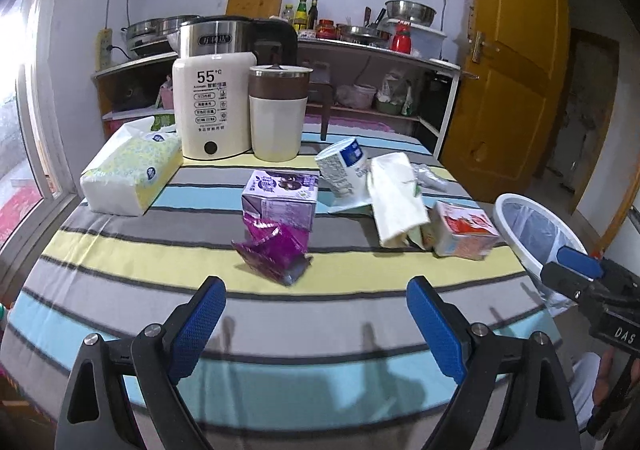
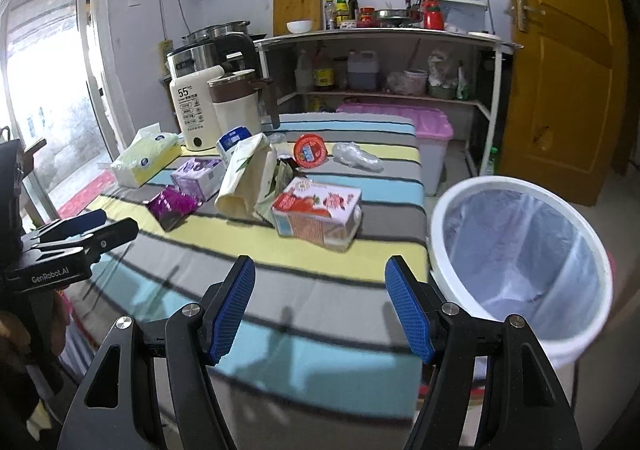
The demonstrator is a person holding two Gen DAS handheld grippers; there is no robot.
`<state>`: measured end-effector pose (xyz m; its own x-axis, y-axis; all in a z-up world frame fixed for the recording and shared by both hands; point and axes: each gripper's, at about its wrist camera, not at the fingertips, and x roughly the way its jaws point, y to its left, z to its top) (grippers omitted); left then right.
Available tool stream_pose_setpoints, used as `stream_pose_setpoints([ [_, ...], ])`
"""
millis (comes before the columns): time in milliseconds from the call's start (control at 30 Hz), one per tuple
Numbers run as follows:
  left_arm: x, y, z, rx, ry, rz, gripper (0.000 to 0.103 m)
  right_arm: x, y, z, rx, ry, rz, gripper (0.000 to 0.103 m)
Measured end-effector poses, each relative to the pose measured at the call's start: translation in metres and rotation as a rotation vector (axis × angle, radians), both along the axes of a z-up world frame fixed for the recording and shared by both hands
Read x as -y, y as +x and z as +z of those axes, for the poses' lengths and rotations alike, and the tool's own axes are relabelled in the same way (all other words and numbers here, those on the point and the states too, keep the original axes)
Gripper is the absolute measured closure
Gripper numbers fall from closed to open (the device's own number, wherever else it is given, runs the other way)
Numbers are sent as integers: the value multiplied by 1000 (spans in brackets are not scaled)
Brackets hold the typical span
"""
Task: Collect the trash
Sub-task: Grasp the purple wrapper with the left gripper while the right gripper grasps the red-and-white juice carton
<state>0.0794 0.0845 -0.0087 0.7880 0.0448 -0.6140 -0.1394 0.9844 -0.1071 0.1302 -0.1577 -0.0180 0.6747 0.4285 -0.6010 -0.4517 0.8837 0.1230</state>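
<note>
While poised low over the near table edge, both held level and spread wide, empty: left gripper (image 1: 316,326) facing purple wrapper (image 1: 274,250), right gripper (image 2: 320,310) beside white bin (image 2: 520,250).

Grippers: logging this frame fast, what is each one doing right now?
Left gripper: open, fingers spread, holding nothing, above the striped table.
Right gripper: open, holding nothing, beside the white bin.

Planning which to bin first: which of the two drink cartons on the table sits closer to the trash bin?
The red carton, lying near the table edge beside the white bin; the purple carton sits farther left.
</note>
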Motion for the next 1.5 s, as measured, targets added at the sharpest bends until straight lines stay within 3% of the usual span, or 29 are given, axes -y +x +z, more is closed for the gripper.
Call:
stream_pose_setpoints([
  [500, -33, 66, -17, -93, -11, -13, 10, -17, 81, -8, -77, 0, 111, 35],
  [567, -33, 70, -22, -109, -22, -23, 14, -16, 91, -8, -79, 8, 141, 35],
  [733, -34, 76, -34, -153, -32, -42, 45, -21, 114, -14, -115, 21, 224, 35],
  [833, -34, 73, -37, -153, -37, -47, 53, -24, 123, -19, -148, 30, 285, 35],
  [1000, -32, 63, -36, -133, -25, -57, 60, -30, 121, -23, -180, 12, 358, 35],
  [1333, -29, 35, -33, -122, -58, -70, 62, -50, 71, -24, -175, -106, 573, 35],
  [1500, -28, 23, -32, -115, -70, -71, 62, -61, 63, -26, -129, -142, 546, 35],
])
